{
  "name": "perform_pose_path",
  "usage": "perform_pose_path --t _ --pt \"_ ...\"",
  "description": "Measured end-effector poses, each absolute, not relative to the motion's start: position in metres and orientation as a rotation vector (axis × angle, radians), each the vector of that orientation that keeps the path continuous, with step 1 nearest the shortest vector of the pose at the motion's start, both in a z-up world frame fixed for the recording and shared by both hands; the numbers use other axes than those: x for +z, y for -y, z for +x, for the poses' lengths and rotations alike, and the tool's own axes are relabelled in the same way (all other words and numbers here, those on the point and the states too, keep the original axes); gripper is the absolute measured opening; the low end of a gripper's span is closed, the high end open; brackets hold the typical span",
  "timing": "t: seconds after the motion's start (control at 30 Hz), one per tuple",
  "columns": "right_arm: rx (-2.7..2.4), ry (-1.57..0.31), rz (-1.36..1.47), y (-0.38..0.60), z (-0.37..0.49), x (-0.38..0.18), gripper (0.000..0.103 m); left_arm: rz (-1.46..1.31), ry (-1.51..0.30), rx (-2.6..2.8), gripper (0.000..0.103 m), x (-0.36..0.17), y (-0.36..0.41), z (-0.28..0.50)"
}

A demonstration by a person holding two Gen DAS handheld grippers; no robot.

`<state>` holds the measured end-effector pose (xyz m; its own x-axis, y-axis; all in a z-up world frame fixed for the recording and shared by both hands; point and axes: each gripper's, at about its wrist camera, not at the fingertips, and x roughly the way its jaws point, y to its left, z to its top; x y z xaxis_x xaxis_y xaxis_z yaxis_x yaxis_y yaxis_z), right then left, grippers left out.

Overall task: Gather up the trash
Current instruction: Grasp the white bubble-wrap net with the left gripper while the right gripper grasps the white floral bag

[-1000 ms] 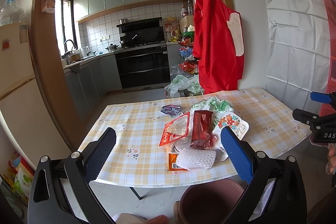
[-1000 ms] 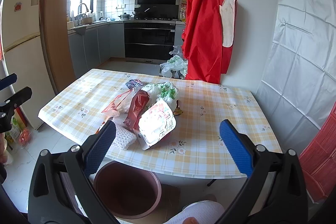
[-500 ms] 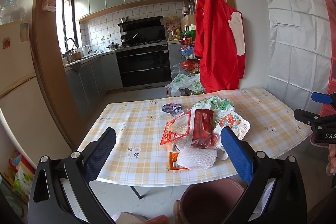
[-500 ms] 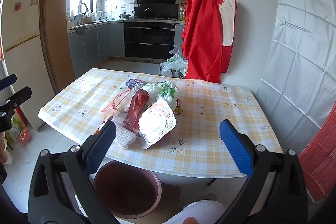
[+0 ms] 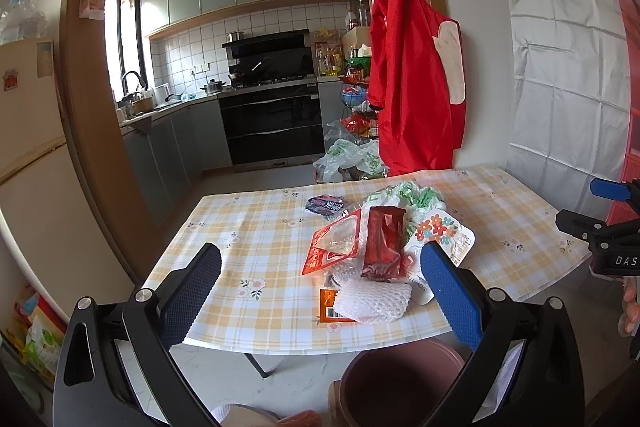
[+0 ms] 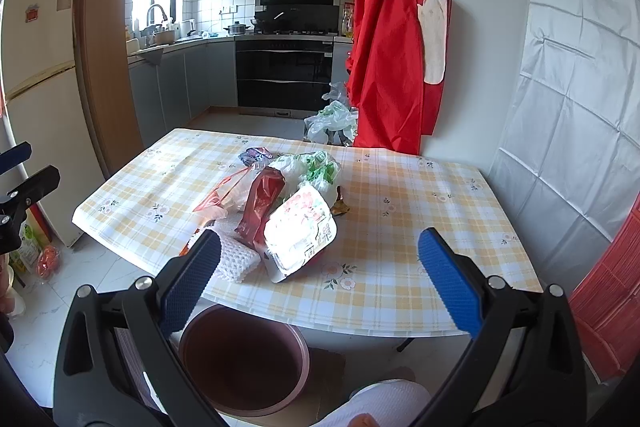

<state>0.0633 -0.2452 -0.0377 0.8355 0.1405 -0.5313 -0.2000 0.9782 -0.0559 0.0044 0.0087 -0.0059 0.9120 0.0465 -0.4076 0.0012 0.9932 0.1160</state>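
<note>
Both tools are built alike. The left gripper [image 5: 320, 271] has two black plastic arms that fork outward, each with a long slot cut near its base and two round silver screws on top. Its fingers [image 5: 448, 291] carry blue pads with a fine dotted grip texture. The right gripper [image 6: 318, 267] shows the same black forked frame, silver screws and blue textured fingers [image 6: 446, 285]. Seen from the left camera, its black side bears white letters reading "DAS". A white knitted sleeve [image 6: 380, 403] shows at the bottom edge.
</note>
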Motion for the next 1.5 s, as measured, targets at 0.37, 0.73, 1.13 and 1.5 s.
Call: perform_pose_path --t 0.37,0.73,1.13,1.5 --pt "0.199 -0.616 -0.062 0.244 0.09 -0.073 0.097 0.024 -0.497 -0.01 0.098 -0.044 -0.021 0.033" --pt "0.216 -0.697 -0.029 0.246 0.134 -0.134 0.097 0.083 -0.609 -0.03 0.098 -0.116 -0.022 0.074" --pt "0.239 -0.798 -0.043 0.244 0.174 -0.191 0.097 -0.016 -0.79 -0.085 0.098 -0.182 -0.019 0.136" --pt "0.26 -0.821 0.006 0.242 0.203 -0.221 0.097 -0.207 -0.901 -0.088 0.076 -0.223 -0.029 0.204"
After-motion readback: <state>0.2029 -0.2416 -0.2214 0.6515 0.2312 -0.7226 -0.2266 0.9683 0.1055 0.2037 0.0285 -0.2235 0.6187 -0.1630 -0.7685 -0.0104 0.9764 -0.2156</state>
